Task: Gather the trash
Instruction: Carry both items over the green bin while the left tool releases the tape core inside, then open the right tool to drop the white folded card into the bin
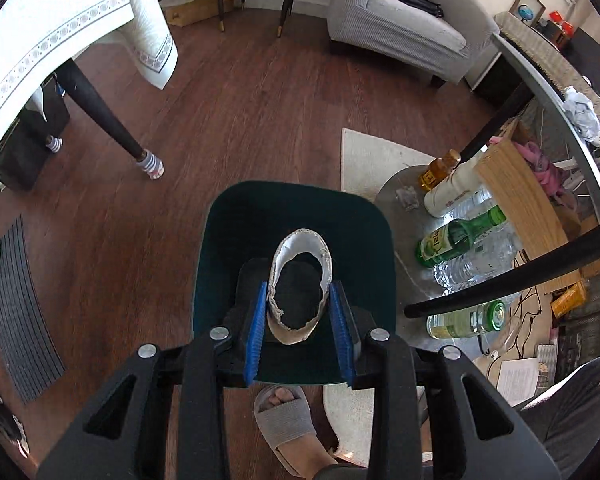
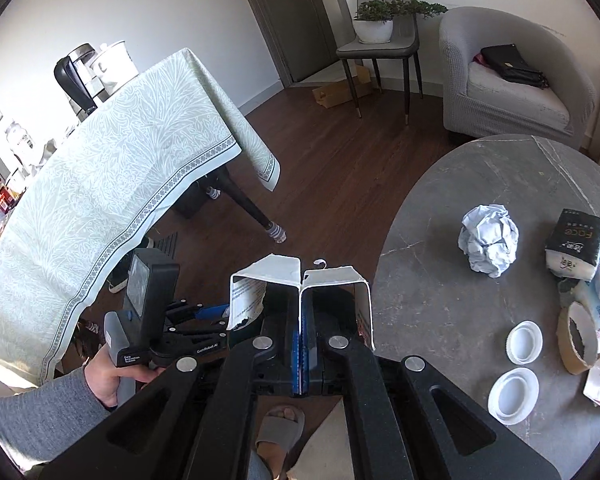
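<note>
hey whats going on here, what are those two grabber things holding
A person is collecting trash with a handheld gripper in each hand. The left gripper holds a torn cardboard ring between its blue pads, right over a dark bin on the floor. The right gripper is shut on a folded white paper piece. On the grey round table a crumpled paper ball, two white lids and another cardboard ring remain.

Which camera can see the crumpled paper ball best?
The right wrist view. There the crumpled paper ball sits whole and unblocked on the grey round table. In the left wrist view the crumpled paper ball is small, stretched at the picture's far right edge, seen from low down past the table's rim.
</note>
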